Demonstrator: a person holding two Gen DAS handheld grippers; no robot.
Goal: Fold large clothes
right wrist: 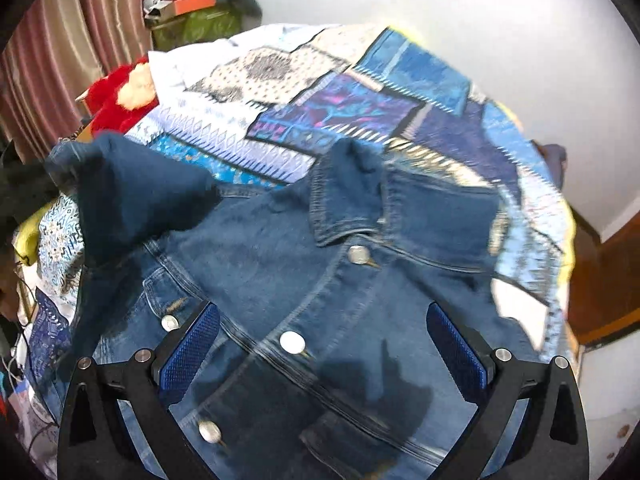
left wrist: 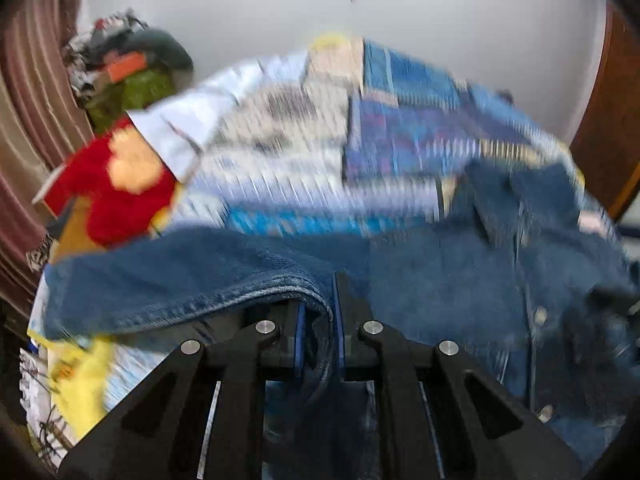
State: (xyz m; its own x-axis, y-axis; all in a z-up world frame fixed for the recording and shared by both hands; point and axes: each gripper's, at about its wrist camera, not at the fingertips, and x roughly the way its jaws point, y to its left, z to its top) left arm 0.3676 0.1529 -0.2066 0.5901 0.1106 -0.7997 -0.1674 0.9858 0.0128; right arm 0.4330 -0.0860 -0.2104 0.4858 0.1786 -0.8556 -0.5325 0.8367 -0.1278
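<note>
The denim jacket (right wrist: 320, 300) lies spread on the bed, front side up, with its collar (right wrist: 344, 196) toward the far side and its metal buttons (right wrist: 292, 341) in a line down the middle. One sleeve (left wrist: 192, 280) of the jacket is lifted from the bed and stretches to the left in the left wrist view; in the right wrist view this same sleeve shows as a dark, raised fold at the left of the jacket.

The left gripper (left wrist: 320, 320) is closed tightly on the hem of this sleeve, and the denim is pressed between its blue pads. The left view is blurred. The right gripper (right wrist: 320, 344) hangs over the front of the jacket near the buttons with its jaws wide apart, and nothing is between its blue pads (right wrist: 192, 344); whether it touches the cloth is not clear.

Under the jacket, the bed carries a patchwork bedspread (right wrist: 360, 104) in blue, white and purple. At the far left edge of the bed lies a red plush toy (right wrist: 120, 96). Behind it stands a green bag (right wrist: 196, 28) with an orange box (right wrist: 196, 2) on top, beside a striped curtain (right wrist: 72, 40). A white wall (right wrist: 500, 32) is behind the bed.
</note>
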